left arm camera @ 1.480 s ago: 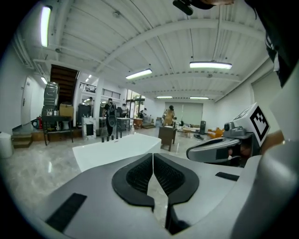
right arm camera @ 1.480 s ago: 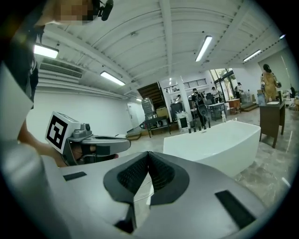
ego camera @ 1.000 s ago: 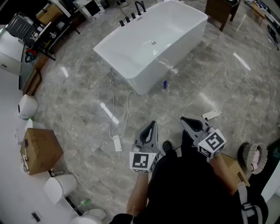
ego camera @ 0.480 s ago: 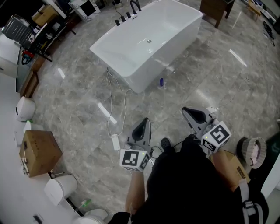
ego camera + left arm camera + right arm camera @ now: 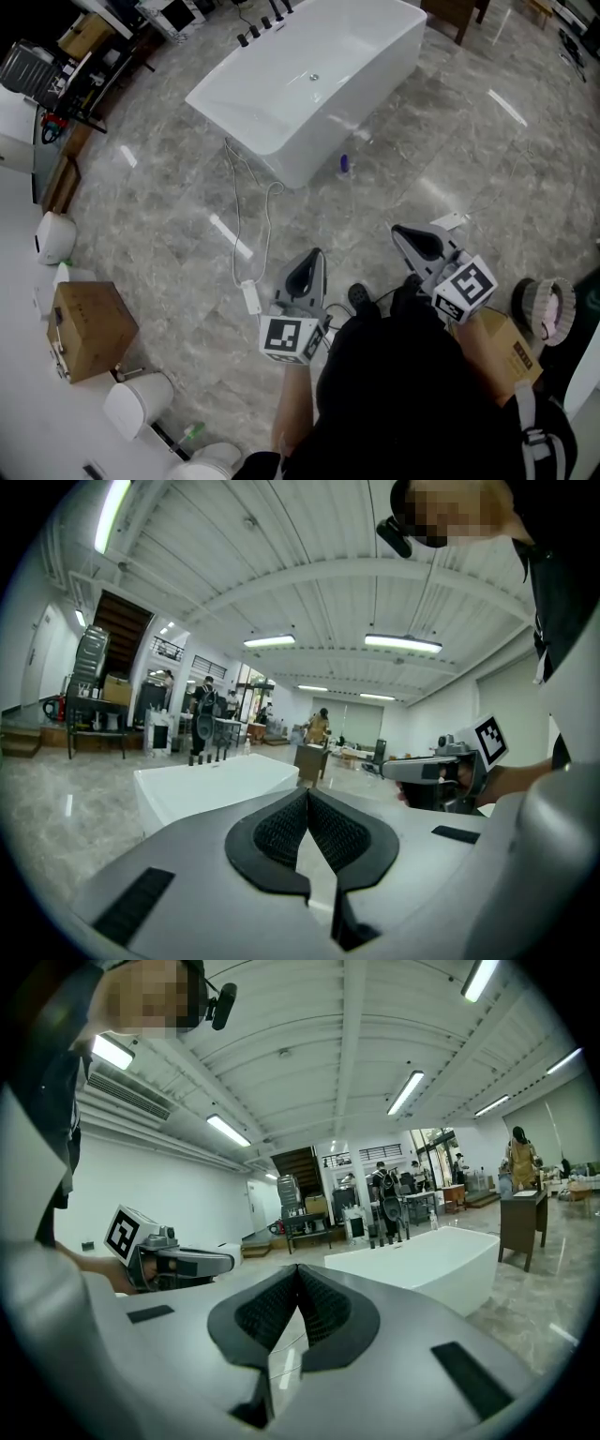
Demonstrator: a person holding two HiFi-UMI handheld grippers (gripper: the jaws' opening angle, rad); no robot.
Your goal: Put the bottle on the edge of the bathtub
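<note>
**Open floor to the tub, cable on the left**

Bare floor [image 5: 394, 187] lies between the near side and the bathtub [image 5: 272, 150], widest on the right. A white cable [image 5: 236, 202] trails from the tub's near left corner to a block [image 5: 250, 298] just left of the left hand-held gripper [image 5: 312, 258]. The bottle [image 5: 344, 163] stands on the floor just beside the tub's near wall. Taps [image 5: 262, 26] crowd the far left rim. A small white item [image 5: 448, 222] lies just beyond the right hand-held gripper [image 5: 405, 234].
</note>
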